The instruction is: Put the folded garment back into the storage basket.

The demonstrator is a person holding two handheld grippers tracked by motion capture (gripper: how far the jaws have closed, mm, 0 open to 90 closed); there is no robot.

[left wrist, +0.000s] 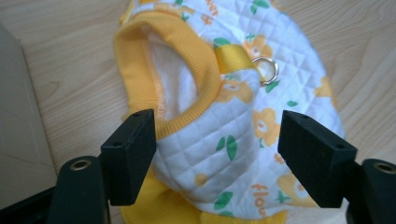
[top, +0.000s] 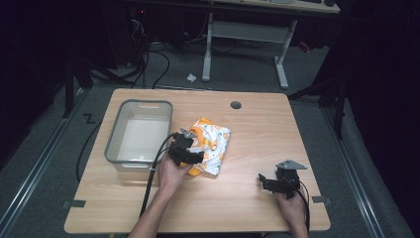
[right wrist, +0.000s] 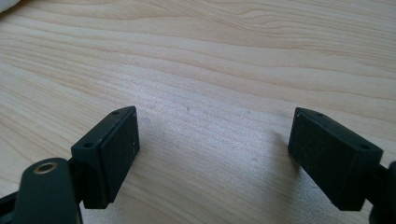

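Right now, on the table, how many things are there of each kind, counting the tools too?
Garment: 1, quilted white with orange flowers and yellow trim
Bin: 1, grey
Tools: 2, left tool and right tool
Total: 4

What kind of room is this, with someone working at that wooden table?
Probably a lab or recording workshop, not a home: a lone wooden table on grey carpet in the dark, cables tangled on the floor behind it, and a height-adjustable desk frame beyond.
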